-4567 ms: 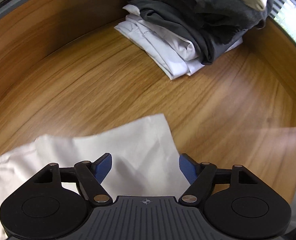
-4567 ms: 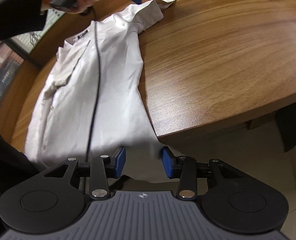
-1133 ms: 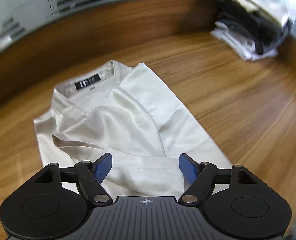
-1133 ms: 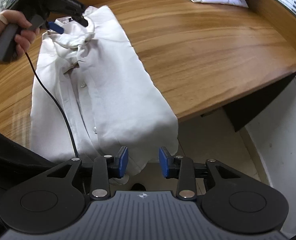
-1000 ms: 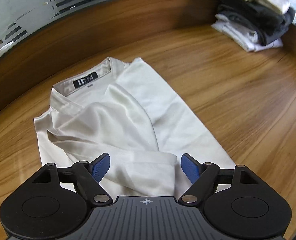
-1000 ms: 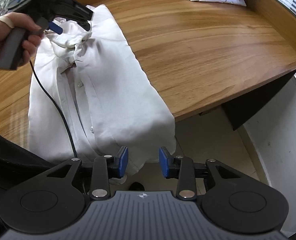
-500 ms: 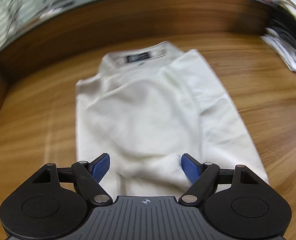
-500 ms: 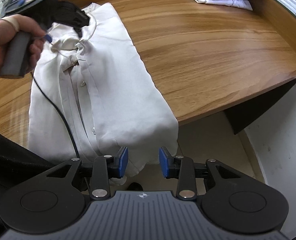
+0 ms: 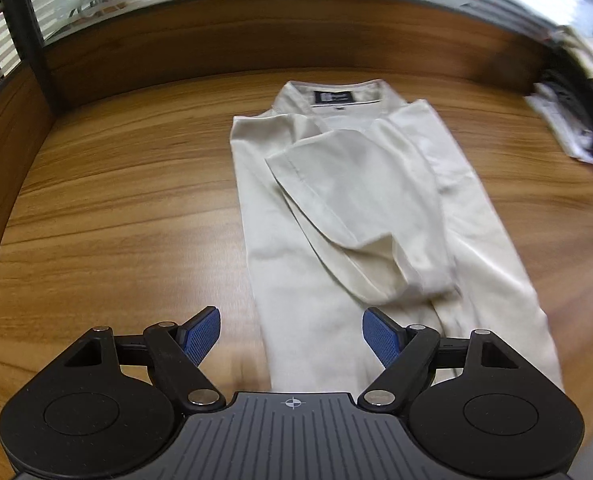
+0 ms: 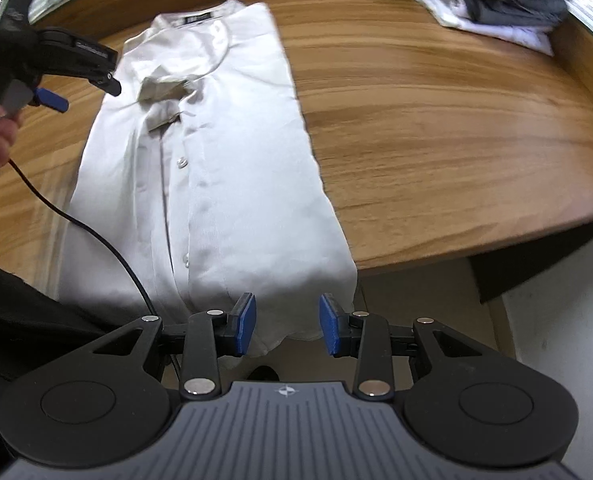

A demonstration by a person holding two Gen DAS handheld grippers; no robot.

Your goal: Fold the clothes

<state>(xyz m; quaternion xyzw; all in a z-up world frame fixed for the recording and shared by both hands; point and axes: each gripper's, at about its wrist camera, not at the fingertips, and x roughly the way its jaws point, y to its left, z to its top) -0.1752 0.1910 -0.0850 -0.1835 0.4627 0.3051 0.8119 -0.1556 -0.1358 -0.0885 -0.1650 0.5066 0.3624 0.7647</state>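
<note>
A cream-white button shirt (image 9: pixel 360 216) lies lengthwise on the wooden table (image 9: pixel 116 220), collar at the far end, both sides folded in and a sleeve laid down its middle. In the right wrist view the shirt (image 10: pixel 232 168) has its hem hanging over the table's front edge. My left gripper (image 9: pixel 291 334) is open and empty, just above the shirt's left edge; it also shows in the right wrist view (image 10: pixel 84 76), left of the collar. My right gripper (image 10: pixel 286 326) is open and empty at the hanging hem.
A stack of folded dark and white clothes (image 10: pixel 500 4) sits at the table's far right corner; it also shows in the left wrist view (image 9: pixel 576 120). A wooden wall panel (image 9: pixel 256 40) backs the table. A black cable (image 10: pixel 96 240) crosses the shirt's left side.
My left gripper has let go of the sleeve, which now lies on the shirt, and has drawn back to the left. My right gripper has moved nearer to the hem, still open.
</note>
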